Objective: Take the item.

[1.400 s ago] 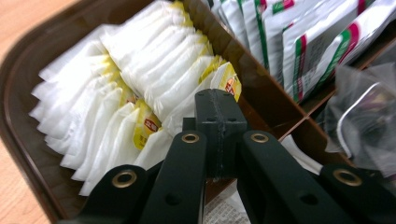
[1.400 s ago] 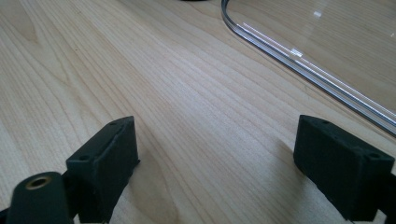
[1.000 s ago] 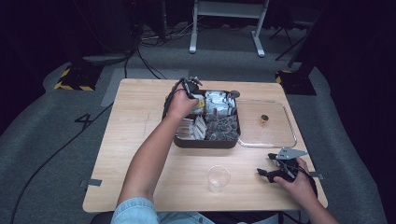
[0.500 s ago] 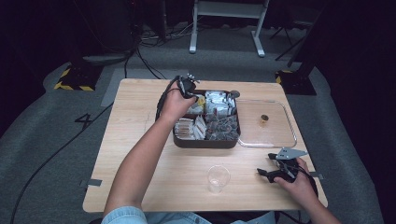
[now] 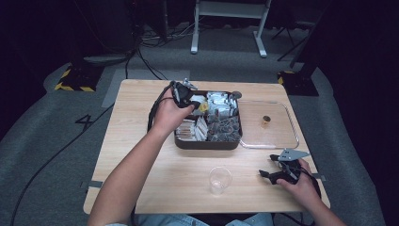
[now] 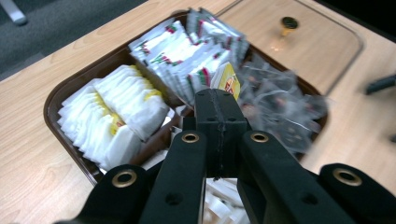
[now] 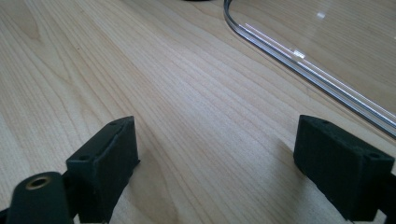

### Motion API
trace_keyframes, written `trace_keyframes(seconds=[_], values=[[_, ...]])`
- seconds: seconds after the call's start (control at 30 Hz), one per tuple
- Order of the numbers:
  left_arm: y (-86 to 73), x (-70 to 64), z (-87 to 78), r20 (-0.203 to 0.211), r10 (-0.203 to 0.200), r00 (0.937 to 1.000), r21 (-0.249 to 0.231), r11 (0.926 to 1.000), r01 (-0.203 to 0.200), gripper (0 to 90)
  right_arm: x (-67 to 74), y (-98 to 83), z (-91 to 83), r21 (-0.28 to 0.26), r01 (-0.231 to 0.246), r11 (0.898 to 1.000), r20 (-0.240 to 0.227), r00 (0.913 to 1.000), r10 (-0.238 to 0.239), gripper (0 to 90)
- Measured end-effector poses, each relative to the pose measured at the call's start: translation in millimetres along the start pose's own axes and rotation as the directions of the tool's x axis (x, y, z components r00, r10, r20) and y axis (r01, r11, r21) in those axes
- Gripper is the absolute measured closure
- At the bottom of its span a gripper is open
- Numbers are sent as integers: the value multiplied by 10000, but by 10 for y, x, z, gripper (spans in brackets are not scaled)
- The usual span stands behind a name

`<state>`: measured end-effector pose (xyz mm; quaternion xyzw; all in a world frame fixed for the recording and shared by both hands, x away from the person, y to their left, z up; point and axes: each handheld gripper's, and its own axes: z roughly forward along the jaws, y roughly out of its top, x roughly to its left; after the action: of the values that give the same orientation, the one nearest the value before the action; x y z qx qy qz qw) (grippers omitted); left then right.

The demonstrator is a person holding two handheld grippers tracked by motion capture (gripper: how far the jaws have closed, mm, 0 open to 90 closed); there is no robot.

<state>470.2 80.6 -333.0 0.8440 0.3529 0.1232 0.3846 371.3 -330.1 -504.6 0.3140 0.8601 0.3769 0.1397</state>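
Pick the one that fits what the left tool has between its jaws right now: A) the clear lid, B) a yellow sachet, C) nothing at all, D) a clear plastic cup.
B: in the left gripper view the left tool has its jaws shut on a yellow sachet that sticks out past the tips, above the brown tray; the cup stands apart on the table.

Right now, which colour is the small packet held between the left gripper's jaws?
Yellow, with a red mark: the packet in the left gripper, best in the left gripper view.
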Motion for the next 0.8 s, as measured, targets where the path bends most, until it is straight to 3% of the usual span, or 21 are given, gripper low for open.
trace_keyframes(seconds=[0.27, 0.37, 0.57, 0.8], values=[[-93, -198, -251, 327, 446, 9985, -457, 9980, -431, 900, -14, 3, 3, 7, 87, 10000, -119, 9999, -87, 137], [-174, -296, -349, 624, 794, 9949, -594, 9954, -757, 900, -16, 4, 4, 3, 112, 9999, -126, 9999, -112, 137], [-304, -398, -454, 946, 1083, 9896, -834, 9914, -1005, 900, -16, 4, 4, 4, 113, 9999, -127, 9999, -113, 137], [-462, -591, -584, 1560, 1483, 9766, -1470, 9811, -1255, 900, -15, 4, 3, 11, 103, 9999, -133, 9999, -103, 137]])
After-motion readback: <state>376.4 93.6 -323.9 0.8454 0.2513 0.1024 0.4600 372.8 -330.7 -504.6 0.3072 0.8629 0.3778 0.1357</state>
